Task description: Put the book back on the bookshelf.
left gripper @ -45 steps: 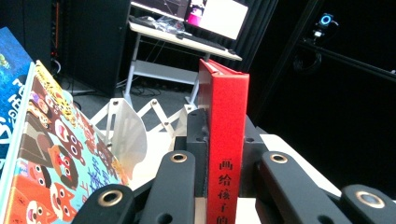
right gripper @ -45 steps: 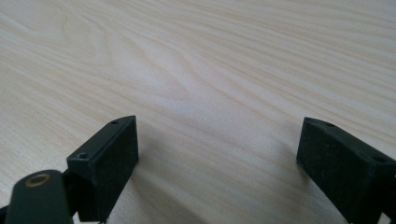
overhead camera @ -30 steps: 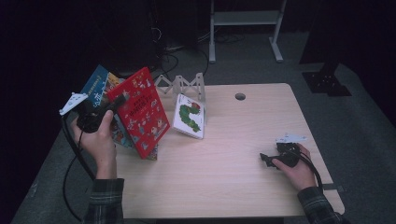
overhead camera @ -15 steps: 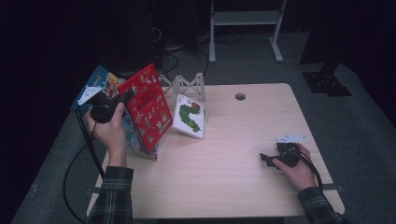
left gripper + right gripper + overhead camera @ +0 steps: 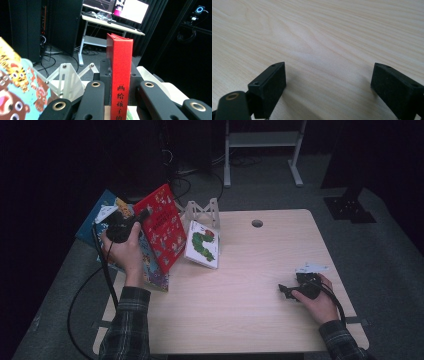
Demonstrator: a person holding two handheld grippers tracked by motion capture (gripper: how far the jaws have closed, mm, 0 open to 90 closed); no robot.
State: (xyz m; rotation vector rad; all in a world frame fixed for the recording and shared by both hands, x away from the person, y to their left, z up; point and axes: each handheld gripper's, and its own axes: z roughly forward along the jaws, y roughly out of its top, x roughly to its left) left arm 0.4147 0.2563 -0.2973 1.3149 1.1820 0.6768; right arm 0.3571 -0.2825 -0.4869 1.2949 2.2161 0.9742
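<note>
The left tongs (image 5: 142,215) clamp the red book (image 5: 162,227) by its spine, held upright above the counter's (image 5: 260,270) far-left corner. Carrying appears underway; next it likely needs lowering into the white rack (image 5: 202,211). Right tongs (image 5: 283,290) rest wide open, empty.

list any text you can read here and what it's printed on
"画给孩子的" runs down the spine of the red book clamped in the left claw; the last character is partly cut off.
Red book's cover print, high view: too small to read.
Caterpillar book: title not legible.
Blue animal book: no readable words.
</note>
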